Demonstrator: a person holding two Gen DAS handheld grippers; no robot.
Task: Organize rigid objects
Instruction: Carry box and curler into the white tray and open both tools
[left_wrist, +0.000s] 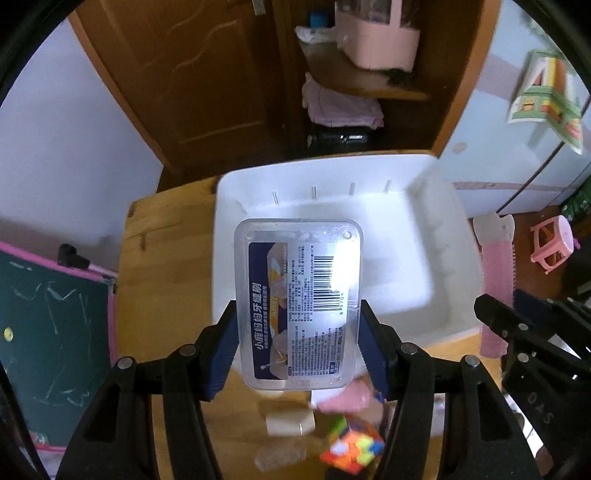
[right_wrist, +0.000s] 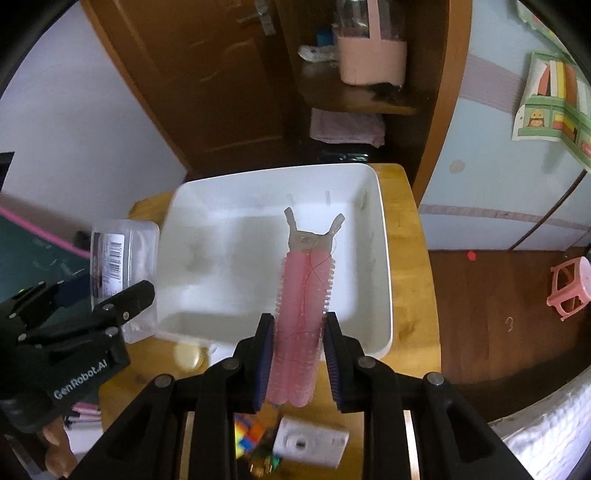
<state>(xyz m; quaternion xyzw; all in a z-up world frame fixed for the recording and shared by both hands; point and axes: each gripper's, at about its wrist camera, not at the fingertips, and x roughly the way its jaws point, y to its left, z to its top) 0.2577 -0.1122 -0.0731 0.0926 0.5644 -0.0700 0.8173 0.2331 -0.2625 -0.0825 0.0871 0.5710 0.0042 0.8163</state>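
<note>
My left gripper (left_wrist: 298, 345) is shut on a clear plastic box with a blue label (left_wrist: 301, 295) and holds it above the near left edge of the white bin (left_wrist: 436, 229). My right gripper (right_wrist: 298, 354) is shut on a pink hair roller clip (right_wrist: 304, 295) and holds it over the bin's near wall (right_wrist: 376, 266). The clip also shows in the left wrist view (left_wrist: 496, 258), and the box in the right wrist view (right_wrist: 123, 266). The bin's inside looks bare.
The bin stands on a small wooden table (right_wrist: 413, 295). On the table near me lie a colourful puzzle cube (left_wrist: 351, 443), a white toy camera (right_wrist: 310, 441), a pale block (left_wrist: 290, 421) and a round cream piece (right_wrist: 188, 354). A chalkboard (left_wrist: 48, 332) stands left, a pink stool (right_wrist: 570, 291) right.
</note>
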